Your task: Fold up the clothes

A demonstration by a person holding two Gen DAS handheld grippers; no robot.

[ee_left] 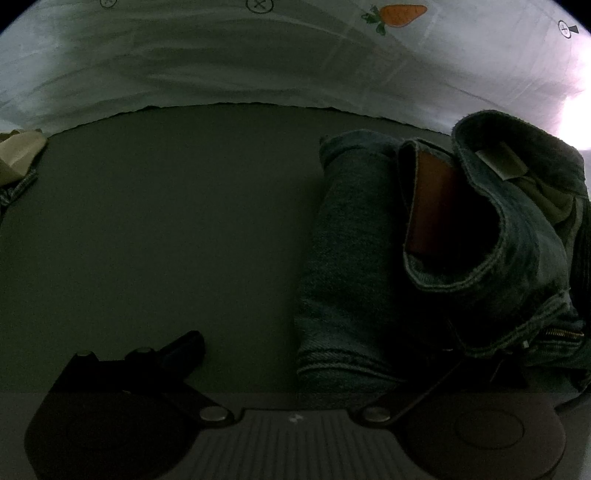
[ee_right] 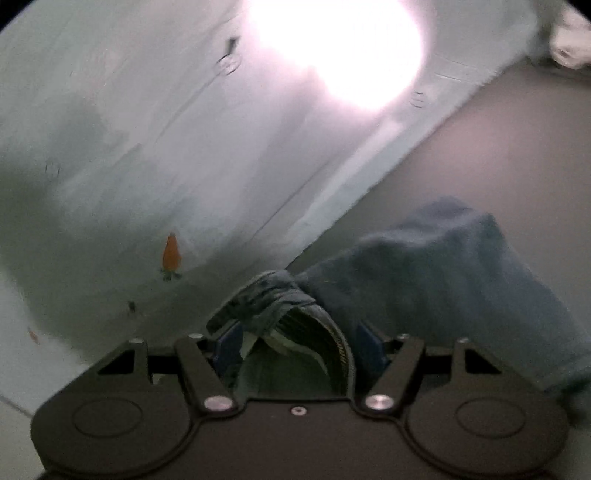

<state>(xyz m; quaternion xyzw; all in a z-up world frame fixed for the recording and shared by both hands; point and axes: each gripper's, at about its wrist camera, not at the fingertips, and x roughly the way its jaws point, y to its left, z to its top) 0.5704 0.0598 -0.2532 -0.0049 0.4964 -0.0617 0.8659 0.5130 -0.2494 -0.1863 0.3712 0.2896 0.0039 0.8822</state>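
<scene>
A pair of jeans (ee_left: 424, 240) is seen lying folded on a dark grey surface (ee_left: 166, 221), near a white sheet (ee_left: 258, 66) printed with a carrot (ee_left: 400, 15). In the left wrist view, the jeans are on the right side, with the waistband turned open so that a brown patch (ee_left: 432, 206) and a small white label (ee_left: 502, 162) are shown. A zipper (ee_left: 561, 334) is seen at the lower right. A pale cloth (ee_left: 18, 155) lies at the far left edge, well apart from the jeans.

Of the left gripper (ee_left: 295, 354), only one dark finger (ee_left: 184, 347) is clearly shown, resting over the bare surface; the other side is hidden under the denim, so it cannot be told whether the fingers are apart or together.

In the right wrist view, which is blurred, the right gripper (ee_right: 299, 347) is shown with its blue pads (ee_right: 227, 345) set apart. The waistband of the jeans, with the zipper, lies between them, but whether the pads press on it cannot be told. The folded leg of the jeans stretches to the right over the grey surface.
</scene>
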